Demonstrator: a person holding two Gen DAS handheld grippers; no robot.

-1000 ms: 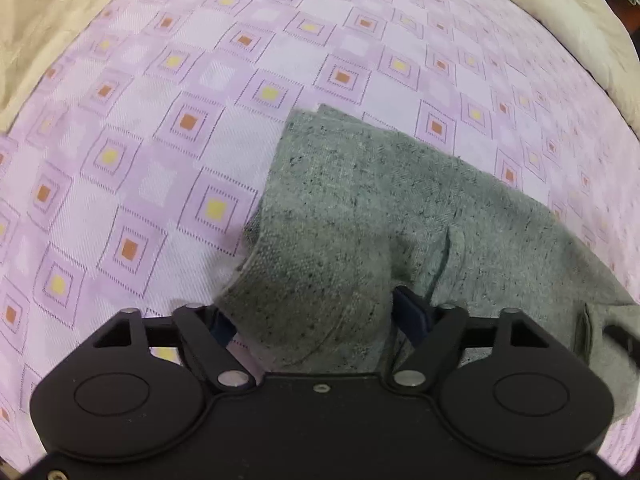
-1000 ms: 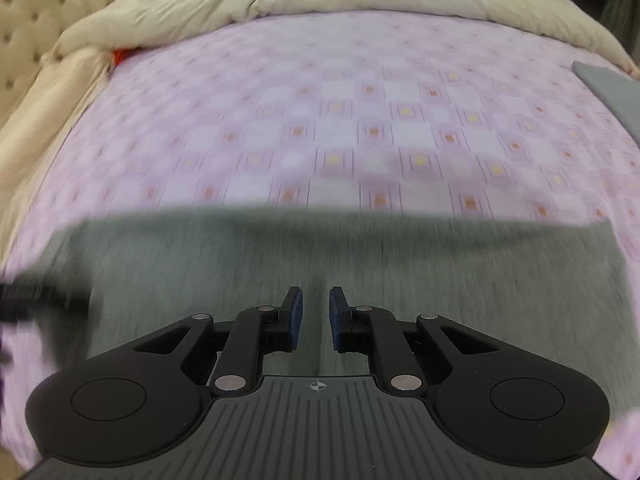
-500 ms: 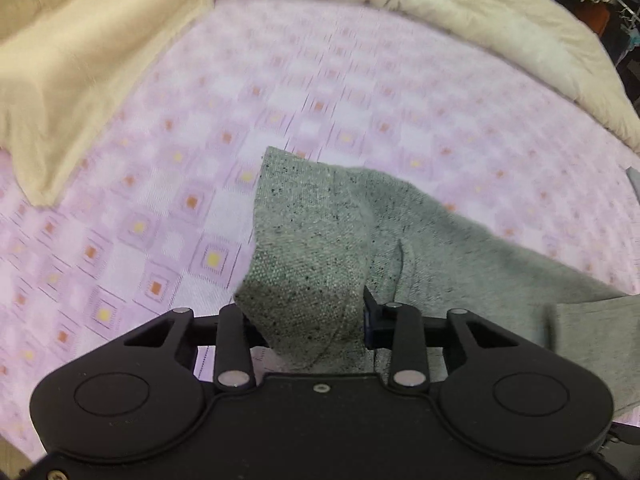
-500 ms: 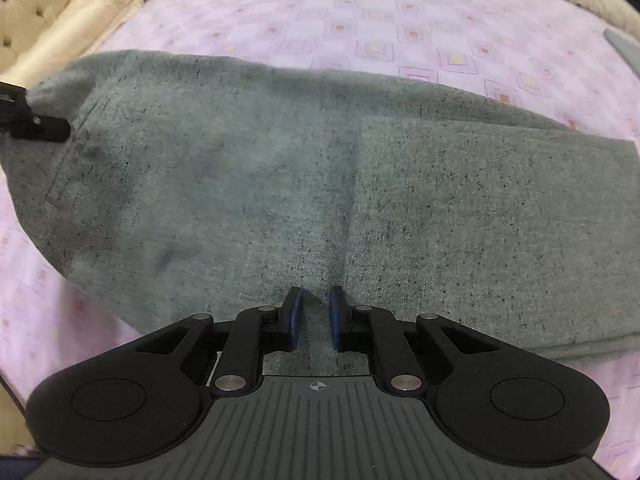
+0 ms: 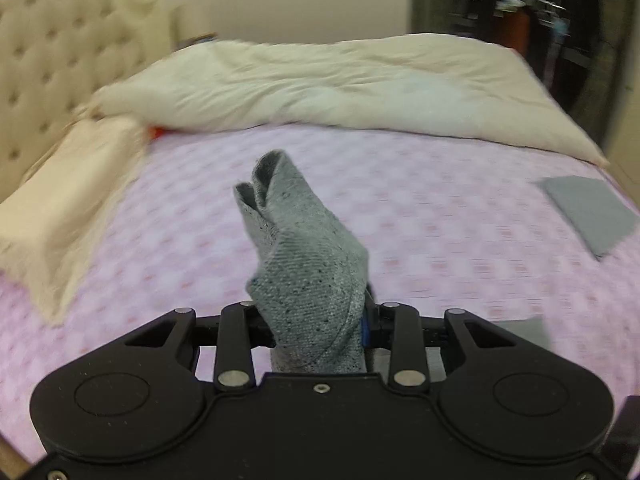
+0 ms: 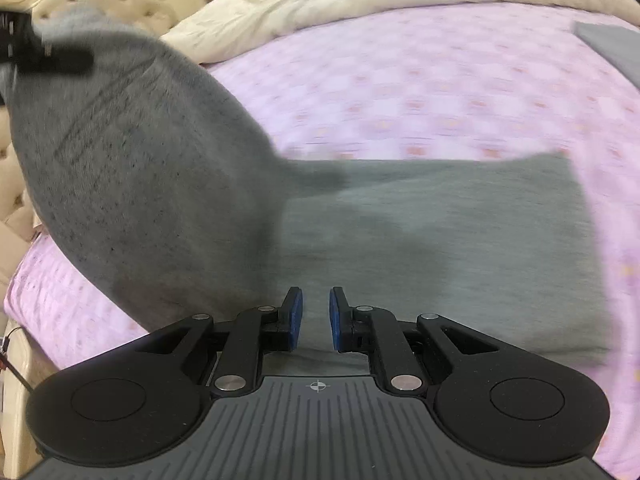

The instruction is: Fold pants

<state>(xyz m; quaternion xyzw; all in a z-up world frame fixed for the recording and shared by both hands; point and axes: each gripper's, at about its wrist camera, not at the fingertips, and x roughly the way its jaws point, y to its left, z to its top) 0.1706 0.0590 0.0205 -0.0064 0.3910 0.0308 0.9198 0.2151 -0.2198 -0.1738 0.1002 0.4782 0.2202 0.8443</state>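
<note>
The left tool (image 5: 320,320) is raised well above the bed, its fingers clamped on a bunched fold of the pants (image 5: 308,280). The right tool (image 6: 316,320) sits low over the cloth near the bed's front edge, its blue pads (image 6: 295,316) slightly apart, gripping nothing.

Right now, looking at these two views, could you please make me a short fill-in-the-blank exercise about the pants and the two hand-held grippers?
1. The left hand-held gripper is shut on a bunch of the ____ pants.
2. The right hand-held gripper holds nothing; its blue pads hover ____ over the flat part of the pants.
3. The bed sheet under the pants is mainly ____ in colour.
4. A cream ____ is heaped at the far side of the bed.

Missing words: grey; apart; pink; duvet
</note>
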